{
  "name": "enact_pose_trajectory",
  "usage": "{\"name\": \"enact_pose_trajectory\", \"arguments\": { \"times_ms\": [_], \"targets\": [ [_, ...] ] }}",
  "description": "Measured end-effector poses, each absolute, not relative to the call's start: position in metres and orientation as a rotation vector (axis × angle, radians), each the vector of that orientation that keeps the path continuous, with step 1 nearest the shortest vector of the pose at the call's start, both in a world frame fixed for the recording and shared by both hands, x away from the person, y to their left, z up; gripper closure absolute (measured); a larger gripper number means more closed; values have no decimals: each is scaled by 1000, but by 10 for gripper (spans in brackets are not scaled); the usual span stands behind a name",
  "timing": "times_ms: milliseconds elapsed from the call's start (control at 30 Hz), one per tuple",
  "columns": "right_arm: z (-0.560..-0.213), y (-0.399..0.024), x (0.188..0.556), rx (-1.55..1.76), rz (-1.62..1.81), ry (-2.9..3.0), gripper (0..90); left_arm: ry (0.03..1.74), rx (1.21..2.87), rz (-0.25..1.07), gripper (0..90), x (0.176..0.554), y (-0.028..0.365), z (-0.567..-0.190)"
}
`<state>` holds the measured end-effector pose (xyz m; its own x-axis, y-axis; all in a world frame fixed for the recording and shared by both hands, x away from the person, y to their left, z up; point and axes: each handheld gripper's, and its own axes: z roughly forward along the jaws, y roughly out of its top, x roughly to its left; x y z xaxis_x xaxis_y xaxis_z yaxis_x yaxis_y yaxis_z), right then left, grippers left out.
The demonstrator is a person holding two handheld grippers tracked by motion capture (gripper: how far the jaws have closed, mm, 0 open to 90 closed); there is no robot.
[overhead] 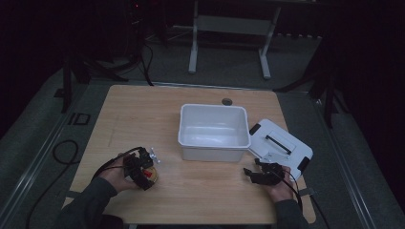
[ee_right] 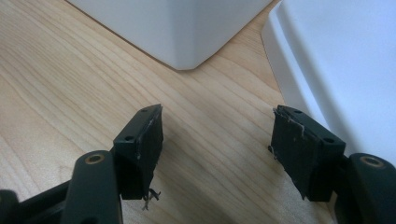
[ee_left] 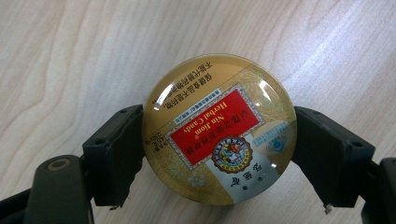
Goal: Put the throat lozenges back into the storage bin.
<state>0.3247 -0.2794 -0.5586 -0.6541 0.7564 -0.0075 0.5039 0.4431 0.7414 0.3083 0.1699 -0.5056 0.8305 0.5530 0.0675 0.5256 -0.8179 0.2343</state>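
Note:
A round gold tin [ee_left: 219, 128] with a red label reading Herbal Candy lies flat on the wooden table [overhead: 143, 114]. My left gripper [ee_left: 218, 158] is shut on the tin, one jaw pressed to each side. From above, that gripper [overhead: 143, 172] sits at the table's front left with the tin [overhead: 150, 174] under it. At the front right, my right gripper [overhead: 253, 175] rests open just above the wood. Its jaws [ee_right: 217, 144] hold nothing and point at a corner of the white bin [ee_right: 187, 28].
An empty white plastic bin [overhead: 214, 143] stands mid-table. Its white lid [overhead: 282, 143] with black clips lies flat to the right of it, close beside my right gripper. Cables trail off the front edge. A metal frame stands on the floor beyond.

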Motion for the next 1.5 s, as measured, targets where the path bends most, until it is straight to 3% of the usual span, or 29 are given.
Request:
{"name": "enact_pose_trajectory", "arguments": {
  "times_ms": [1500],
  "targets": [
    [-559,-279,325,1076,1043,2362,335,821,2736,261,208,321,174,-466]
  ]
}}
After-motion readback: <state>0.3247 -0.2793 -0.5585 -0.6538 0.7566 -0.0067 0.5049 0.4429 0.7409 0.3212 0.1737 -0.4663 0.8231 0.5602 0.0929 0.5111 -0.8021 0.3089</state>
